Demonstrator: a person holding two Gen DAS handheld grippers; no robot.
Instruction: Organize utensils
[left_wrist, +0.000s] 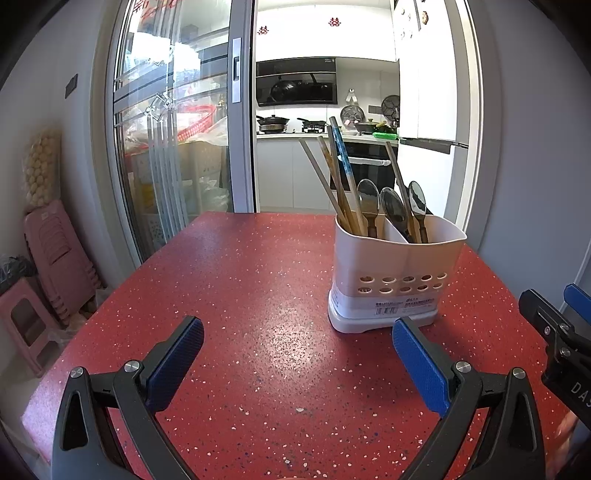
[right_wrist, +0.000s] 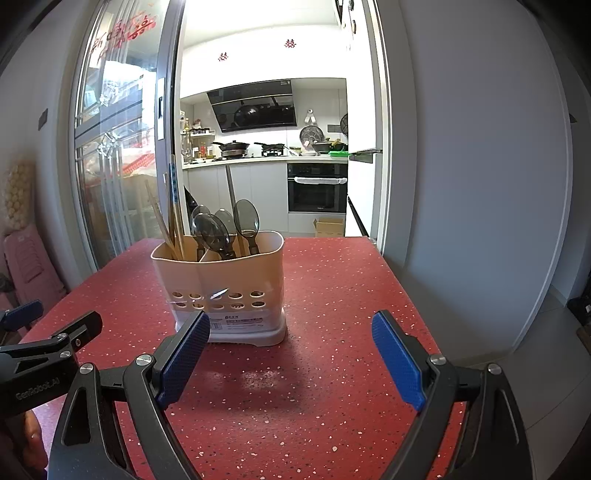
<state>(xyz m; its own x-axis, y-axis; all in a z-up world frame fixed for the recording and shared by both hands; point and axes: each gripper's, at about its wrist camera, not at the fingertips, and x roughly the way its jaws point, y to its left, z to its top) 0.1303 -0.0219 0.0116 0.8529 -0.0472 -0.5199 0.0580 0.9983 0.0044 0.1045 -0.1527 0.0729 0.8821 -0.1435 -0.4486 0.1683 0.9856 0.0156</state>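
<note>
So the white holder (left_wrist: 397, 273) sits upright on the red speckled table (left_wrist: 240, 295), chopsticks (left_wrist: 338, 177) in its left compartment and spoons (left_wrist: 393, 208) mostly in the right. Left gripper (left_wrist: 299, 363) and right gripper (right_wrist: 291, 360) both hover over the table with jaws spread wide, nothing between them, just short of the holder.

The left gripper (left_wrist: 297, 334) hovers with its jaws spread wide, blue pads (left_wrist: 421, 365) facing each other and nothing between them. The right gripper (right_wrist: 290, 330) hovers beside it, tilted slightly downward, jaws equally wide and empty. A bit of a hand (right_wrist: 31, 439) shows behind the left gripper.
</note>
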